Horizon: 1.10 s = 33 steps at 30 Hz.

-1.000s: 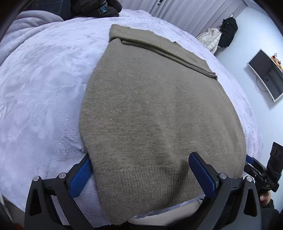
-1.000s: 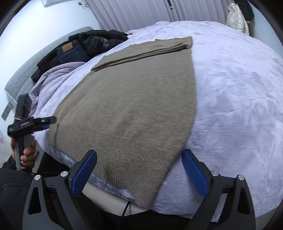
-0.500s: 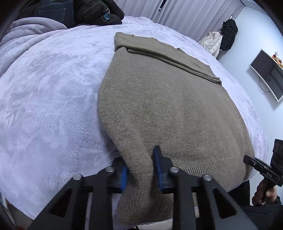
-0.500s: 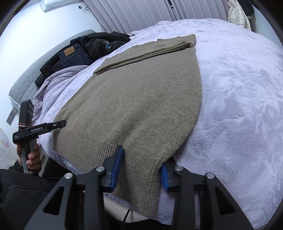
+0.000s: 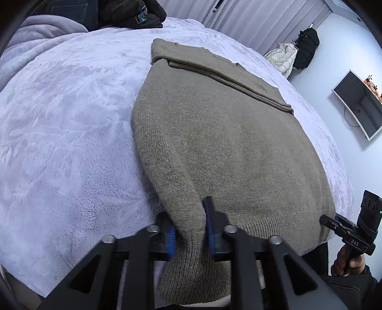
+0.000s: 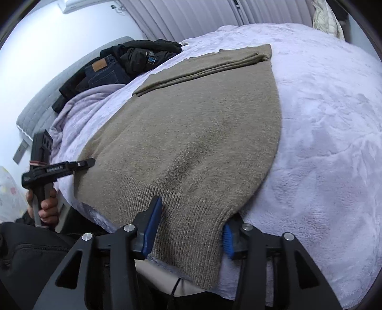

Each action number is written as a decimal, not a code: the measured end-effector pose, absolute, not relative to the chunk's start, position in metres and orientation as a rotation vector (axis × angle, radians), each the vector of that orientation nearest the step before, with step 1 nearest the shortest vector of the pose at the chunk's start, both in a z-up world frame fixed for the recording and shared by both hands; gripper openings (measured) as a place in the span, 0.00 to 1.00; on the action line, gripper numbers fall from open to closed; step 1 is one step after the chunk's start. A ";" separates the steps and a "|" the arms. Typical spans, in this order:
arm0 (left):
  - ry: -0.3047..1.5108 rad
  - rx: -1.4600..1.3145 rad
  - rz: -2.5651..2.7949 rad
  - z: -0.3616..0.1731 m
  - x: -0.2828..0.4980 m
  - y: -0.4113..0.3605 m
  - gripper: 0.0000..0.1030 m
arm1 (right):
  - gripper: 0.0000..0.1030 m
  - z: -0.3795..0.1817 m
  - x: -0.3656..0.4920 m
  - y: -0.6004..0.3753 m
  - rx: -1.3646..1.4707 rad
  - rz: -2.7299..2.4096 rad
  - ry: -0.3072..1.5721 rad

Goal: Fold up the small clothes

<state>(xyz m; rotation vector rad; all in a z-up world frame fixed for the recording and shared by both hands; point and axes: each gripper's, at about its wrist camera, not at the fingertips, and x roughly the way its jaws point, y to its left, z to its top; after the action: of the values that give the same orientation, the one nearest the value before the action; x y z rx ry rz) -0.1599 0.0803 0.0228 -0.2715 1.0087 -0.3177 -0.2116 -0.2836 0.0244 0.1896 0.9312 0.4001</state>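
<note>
A taupe knitted sweater (image 5: pixel 226 147) is spread flat on a lavender plush blanket (image 5: pixel 59 143) covering the bed, its far end folded over. The ribbed hem's corner is pinched by the clenched left tongs (image 5: pixel 191 229). The right tongs (image 6: pixel 191 229) are opening astride the other corner; pad contact appears uncertain.

Lying heaped at the far edge of a pale fleece bedspread (image 5: pixel 59 133): dark clothes (image 6: pixel 140 56) and jeans (image 6: pixel 105 71). Hanging by the curtains (image 5: pixel 250 21): white jacket (image 5: pixel 283 58), black jacket (image 5: pixel 308 47). Hanging on the wall: curved monitor (image 5: pixel 358 103).
</note>
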 end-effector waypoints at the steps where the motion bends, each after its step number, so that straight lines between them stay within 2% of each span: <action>1: 1.007 -0.279 -0.315 0.026 -0.159 0.077 0.12 | 0.29 0.027 -0.212 -0.283 0.182 0.397 0.927; 2: 1.001 -0.288 -0.314 0.030 -0.159 0.078 0.12 | 0.18 0.030 -0.211 -0.285 0.193 0.407 0.926; 4: 0.982 -0.300 -0.322 0.039 -0.158 0.081 0.12 | 0.12 0.037 -0.210 -0.293 0.249 0.432 0.904; 13: 0.832 -0.347 -0.379 0.098 -0.135 0.086 0.12 | 0.11 0.093 -0.196 -0.320 0.388 0.535 0.703; 21: 0.759 -0.375 -0.354 0.143 -0.062 0.080 0.12 | 0.11 0.144 -0.127 -0.329 0.401 0.496 0.573; 28: 0.799 -0.416 -0.308 0.150 0.027 0.076 0.12 | 0.11 0.171 -0.035 -0.334 0.403 0.445 0.576; 33: 0.848 -0.448 -0.272 0.134 0.095 0.073 0.12 | 0.11 0.171 0.036 -0.333 0.410 0.407 0.610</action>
<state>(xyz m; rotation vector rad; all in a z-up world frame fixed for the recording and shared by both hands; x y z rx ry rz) 0.0949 0.0733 0.1336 -0.4478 0.8475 -0.2719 0.0359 -0.3326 0.1712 0.4099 0.6101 0.4069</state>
